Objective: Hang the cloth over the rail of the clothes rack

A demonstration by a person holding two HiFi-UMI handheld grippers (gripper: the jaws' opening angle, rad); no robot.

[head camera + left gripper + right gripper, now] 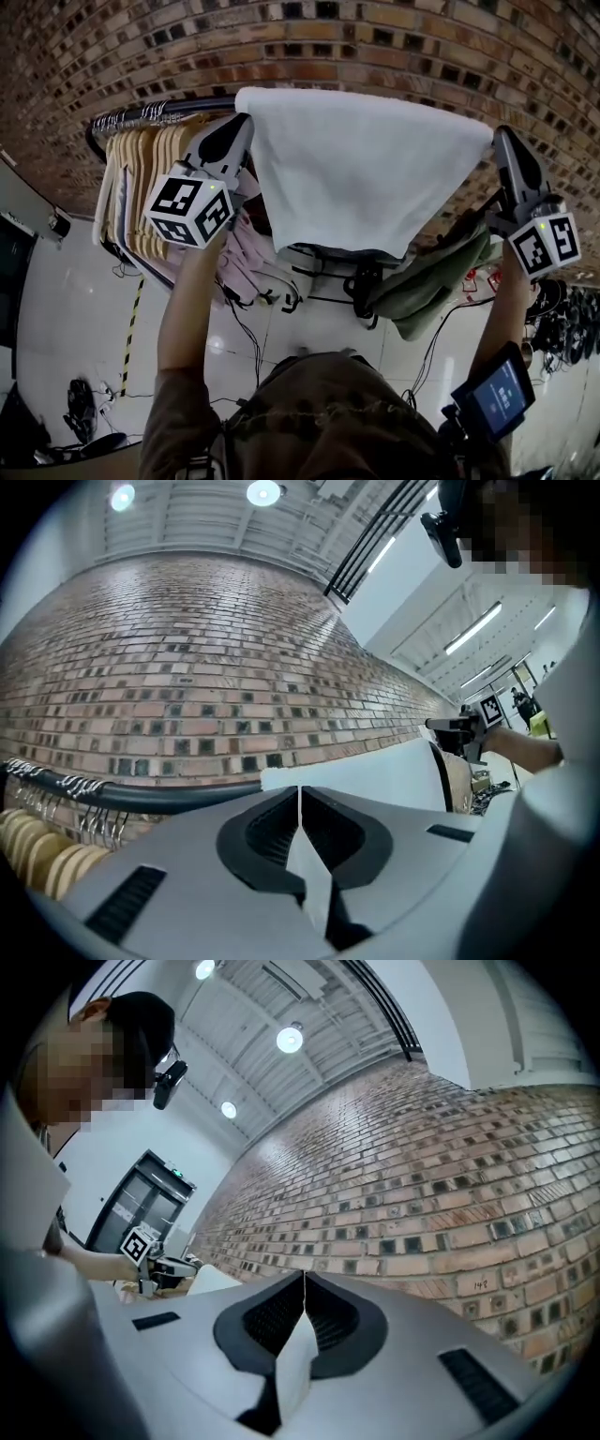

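A white cloth [366,169] lies draped over the dark rail [178,105] of the clothes rack, and its front half hangs down wide. My left gripper [246,120] is shut with its tips at the cloth's upper left edge, at rail height. My right gripper [500,131] is shut beside the cloth's upper right corner. In the left gripper view the shut left gripper [300,789] points just above level, with the rail [141,797] to its left and the cloth [375,771] ahead to the right. The right gripper [304,1274] faces the brick wall. I see no cloth stretched from either pair of jaws.
Wooden hangers [141,187] crowd the rail's left end. A pink garment [244,253] and an olive one [441,281] hang below the cloth. The brick wall [375,37] stands close behind the rack. A small screen [497,394] sits on the person's right arm, and cables lie on the floor.
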